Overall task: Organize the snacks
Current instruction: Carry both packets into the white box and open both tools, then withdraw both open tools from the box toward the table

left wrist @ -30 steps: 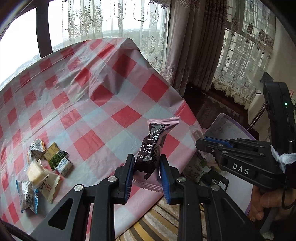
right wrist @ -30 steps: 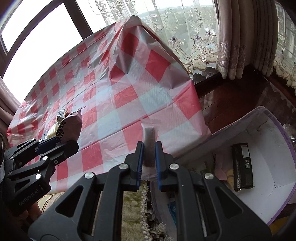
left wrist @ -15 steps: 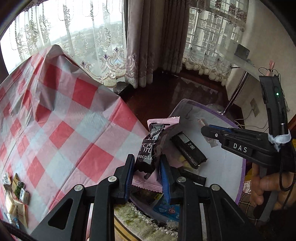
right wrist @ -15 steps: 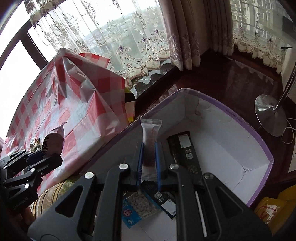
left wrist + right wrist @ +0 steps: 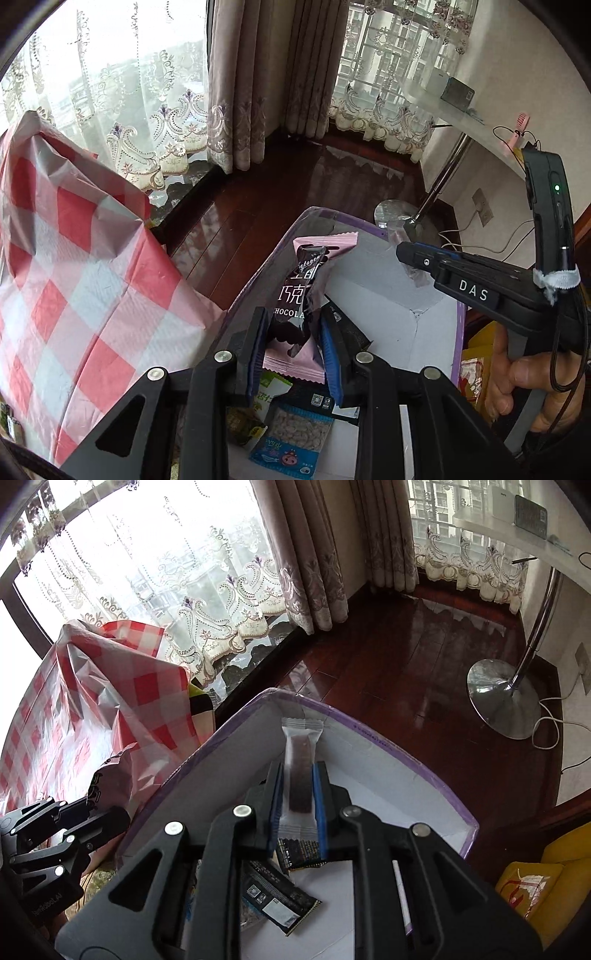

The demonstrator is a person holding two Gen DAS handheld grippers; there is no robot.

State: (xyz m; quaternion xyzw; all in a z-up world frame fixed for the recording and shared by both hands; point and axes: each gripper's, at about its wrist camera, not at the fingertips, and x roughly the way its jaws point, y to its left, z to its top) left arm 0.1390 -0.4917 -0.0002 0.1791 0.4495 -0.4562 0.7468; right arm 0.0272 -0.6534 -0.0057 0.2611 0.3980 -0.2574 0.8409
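At far left I see the red-and-white checked tablecloth (image 5: 85,295) draped over the table edge, with lace curtains (image 5: 192,590) at the window beyond it. My left gripper (image 5: 291,350) has its jaws closed to a narrow gap around a dark chocolate packet (image 5: 295,295) with pink crimped ends; the packet stands upright between the blue pads and hangs over the near left part of the white box with purple rim (image 5: 458,332). Below it, on the box floor, lie a blue packet of nuts (image 5: 291,437), a green packet (image 5: 271,393) and a dark bar partly hidden behind the right finger. To the right, my right gripper (image 5: 298,801) is pinched on a clear-wrapped brown snack bar (image 5: 300,771), held upright over the middle of the box interior; from the left camera I see this gripper (image 5: 413,256) side-on only, so its jaws cannot be judged there. Under it in the box rest two black bar packets (image 5: 273,897), one overlapping the other. Farther right, on the dark wooden floor (image 5: 388,672), stands a chrome lamp base (image 5: 502,698), and a yellow bag (image 5: 532,886) sits just beside the box's right wall.
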